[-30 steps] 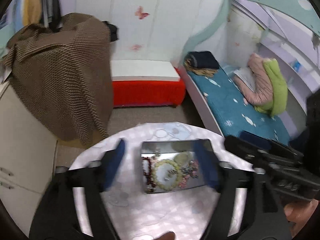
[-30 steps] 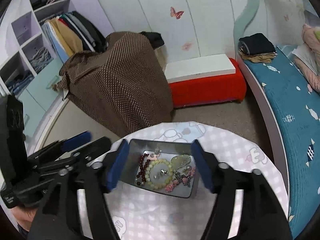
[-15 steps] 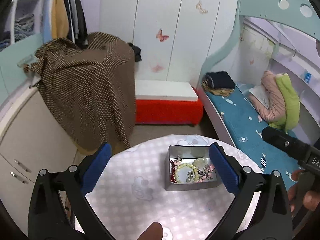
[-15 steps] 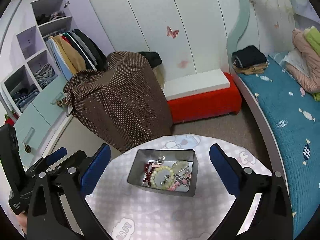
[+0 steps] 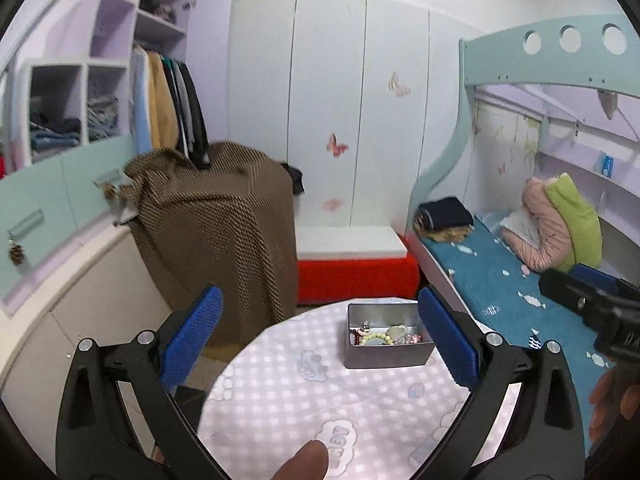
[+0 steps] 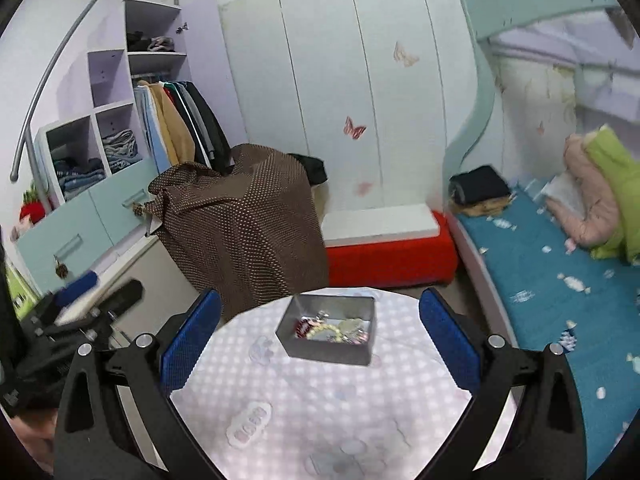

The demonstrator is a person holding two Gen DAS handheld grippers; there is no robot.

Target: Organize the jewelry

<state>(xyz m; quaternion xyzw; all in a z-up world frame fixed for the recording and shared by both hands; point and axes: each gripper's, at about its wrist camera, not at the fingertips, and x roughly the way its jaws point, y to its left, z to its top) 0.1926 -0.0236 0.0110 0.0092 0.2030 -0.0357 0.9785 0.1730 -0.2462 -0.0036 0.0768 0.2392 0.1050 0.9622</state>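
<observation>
metal tin (image 5: 386,354) of jewelry, writing illegible

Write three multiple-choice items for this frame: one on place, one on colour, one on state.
1. Where is the metal tin?
A. on the round table
B. on the bed
C. on the red bench

2. What colour are the pads on the fingers?
A. red
B. blue
C. green

3. How is the left gripper?
A. shut on a bracelet
B. shut, empty
C. open, empty

Answers: 1 A, the tin stands on the checked tablecloth; 2 B, both views show blue pads; 3 C, its fingers are spread wide with nothing between them.
</observation>
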